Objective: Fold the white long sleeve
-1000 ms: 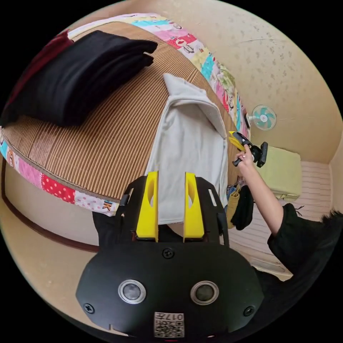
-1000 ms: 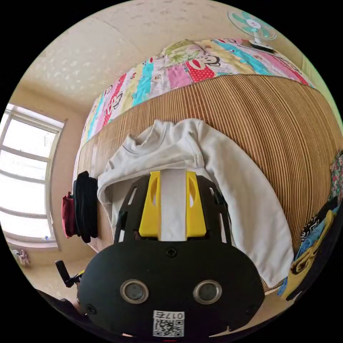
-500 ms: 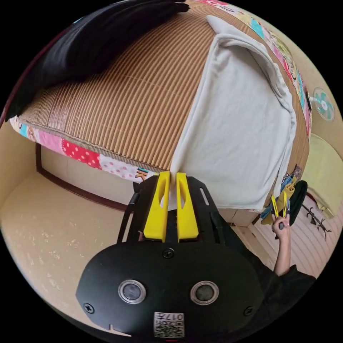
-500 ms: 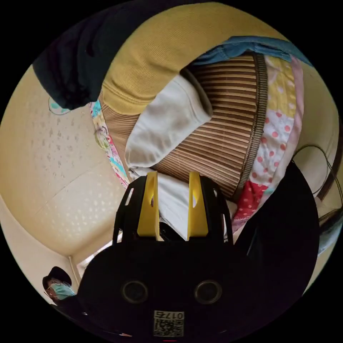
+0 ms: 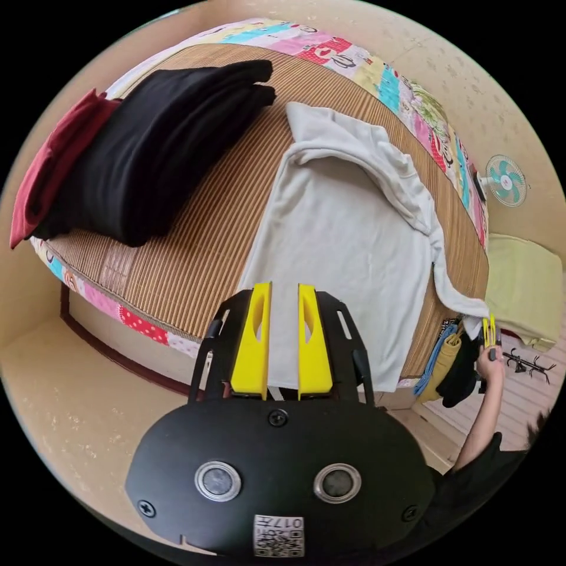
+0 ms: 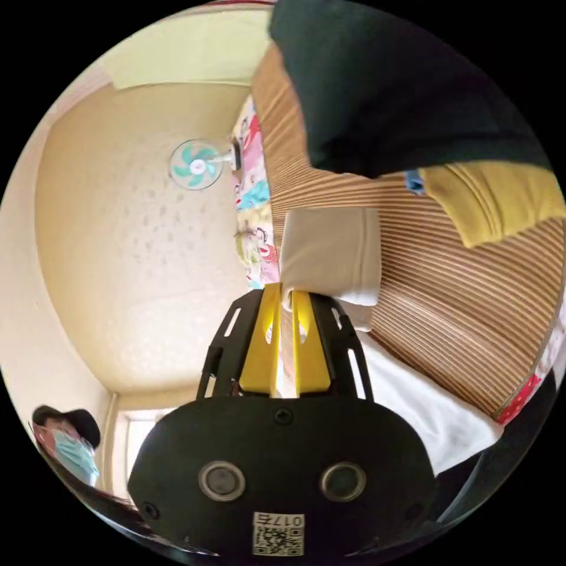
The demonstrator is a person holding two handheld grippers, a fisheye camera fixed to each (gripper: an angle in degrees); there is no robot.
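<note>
white long sleeve (image 5: 348, 236) flat on mat, cuff (image 6: 330, 253) pinched betw. right gripper (image 6: 287, 295) fingers

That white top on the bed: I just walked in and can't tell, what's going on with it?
A person is folding the white long sleeve, which lies spread on the woven mat beside a stack of folded black clothes. The right gripper is shut on the cuff of one sleeve at the bed's edge. The left gripper hovers open over the shirt's hem, holding nothing. One sleeve already lies folded across the chest.
</note>
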